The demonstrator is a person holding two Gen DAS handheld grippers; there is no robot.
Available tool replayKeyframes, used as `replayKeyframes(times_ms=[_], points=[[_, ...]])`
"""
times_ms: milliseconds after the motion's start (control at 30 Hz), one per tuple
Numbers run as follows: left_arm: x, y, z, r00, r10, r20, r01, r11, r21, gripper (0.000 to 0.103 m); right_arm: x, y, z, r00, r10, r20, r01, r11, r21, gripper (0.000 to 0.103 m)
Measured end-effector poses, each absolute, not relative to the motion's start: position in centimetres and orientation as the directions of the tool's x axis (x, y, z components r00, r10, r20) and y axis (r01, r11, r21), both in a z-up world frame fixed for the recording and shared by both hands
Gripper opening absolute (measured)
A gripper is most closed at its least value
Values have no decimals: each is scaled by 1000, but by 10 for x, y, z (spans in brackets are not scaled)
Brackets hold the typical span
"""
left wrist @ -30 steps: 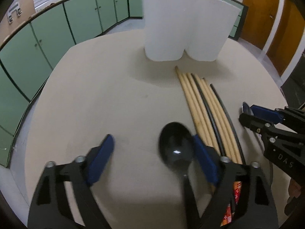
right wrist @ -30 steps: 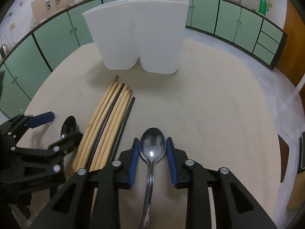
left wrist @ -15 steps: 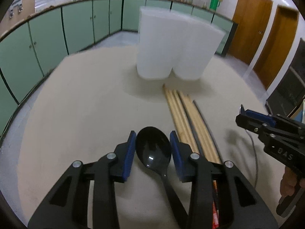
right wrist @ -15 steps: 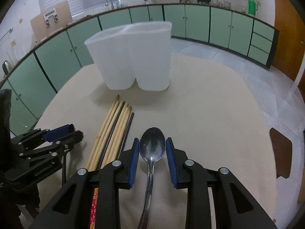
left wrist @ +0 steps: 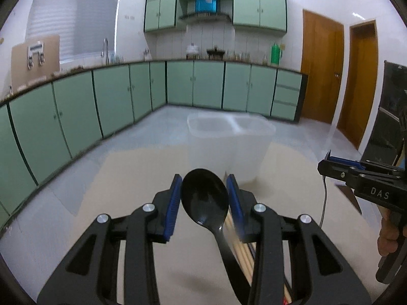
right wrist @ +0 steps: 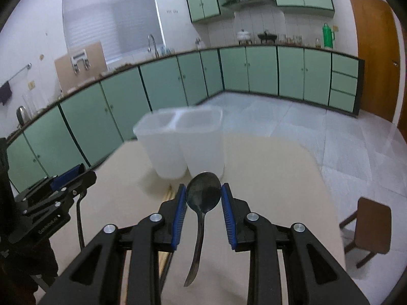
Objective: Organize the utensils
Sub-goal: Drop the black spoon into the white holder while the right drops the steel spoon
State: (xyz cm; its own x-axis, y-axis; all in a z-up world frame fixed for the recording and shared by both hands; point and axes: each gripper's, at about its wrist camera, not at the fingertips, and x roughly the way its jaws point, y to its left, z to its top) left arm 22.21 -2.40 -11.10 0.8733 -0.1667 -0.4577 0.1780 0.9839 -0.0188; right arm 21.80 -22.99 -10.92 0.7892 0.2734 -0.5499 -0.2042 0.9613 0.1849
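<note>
Black spoon (left wrist: 204, 198): pinched by its bowl between the blue pads of the left gripper (left wrist: 204, 195), held clear above the table, bowl facing up and away, handle running back down under the claw.
Metal spoon (right wrist: 203, 194): pinched at the sides of its bowl by the right gripper (right wrist: 203, 198), also off the table, handle hanging down toward the near edge.
Left gripper: jaws pressed onto the black spoon.
Right gripper: jaws pressed onto the metal spoon; seen from the left camera, it hangs at the far right, a hand (left wrist: 388, 236) on its grip.
Chopsticks (left wrist: 243, 250): a bundle of wooden and dark sticks lying flat on the table, just below and right of the black spoon, mostly hidden by the claws.
White holder (right wrist: 180, 139): two open compartments side by side, upright at the far end of the table, beyond both spoons.
Table (right wrist: 279, 178): beige top.
Stool (right wrist: 371, 228): brown, on the floor right of the table.
Cabinets (left wrist: 114, 96): green, along the far walls.
</note>
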Motion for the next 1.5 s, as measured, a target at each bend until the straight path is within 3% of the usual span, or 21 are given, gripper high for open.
replayKeyframes(times_ms=[300,600,967,1500], points=[[262,-35,-44,949,-166,-267,169,986,-13,35,248,-240,-33,853,332,-403,-270,941,205,28],[342,-61,-13,973,-137,-187,138,990,-7,35,319,-229,2,914,256,-316,-211,963,168,28],[401,-70,-58,964,-75,-257,88,995,40,35,390,-211,-45,911,158,-380,-123,986,115,28],[391,-49,-92,934,-99,-345,118,992,36,37,389,-217,-89,840,228,-493,-156,971,183,31]])
